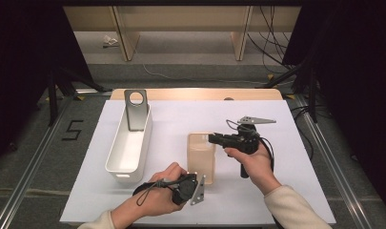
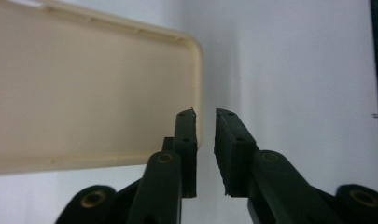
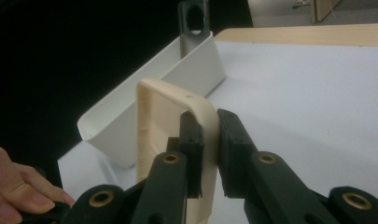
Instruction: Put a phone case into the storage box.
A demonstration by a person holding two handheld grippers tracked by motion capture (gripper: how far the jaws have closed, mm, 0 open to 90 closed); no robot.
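Thing in hand: a cream phone case point(image 1: 201, 155), a thin soft-looking shell with a raised rim and rounded corners.
Where it is: in the middle of the white tabletop point(image 1: 276, 191), between the two hands, just right of the white bin point(image 1: 128, 145). From the right claw's camera it stands up on edge, tilted, its hollow side turned toward the bin.
Right claw point(image 3: 209, 140): clenched on the case, one pad inside the hollow and one on the outer face, pinching the rim at a rounded corner. In the high view it point(image 1: 214, 138) comes in from the right at the far end of the case.
Left claw point(image 2: 204, 140): jaws nearly together with a thin gap. The case's edge point(image 2: 196, 70) lies just at the inner pad; whether it is truly pinched I cannot tell. In the high view this claw point(image 1: 196, 180) sits at the near end of the case.
How it will handle: likely very light, bendy, a bit rubbery, so it should not slip, but it may twist or fold if pulled from one corner.
Where to take hold: the rim, near a corner, one pad in and one out; a grip at both ends would keep it from flopping.
Farther out: a grey metal bracket point(image 1: 136, 109) with a round hole stands in the far end of the bin.
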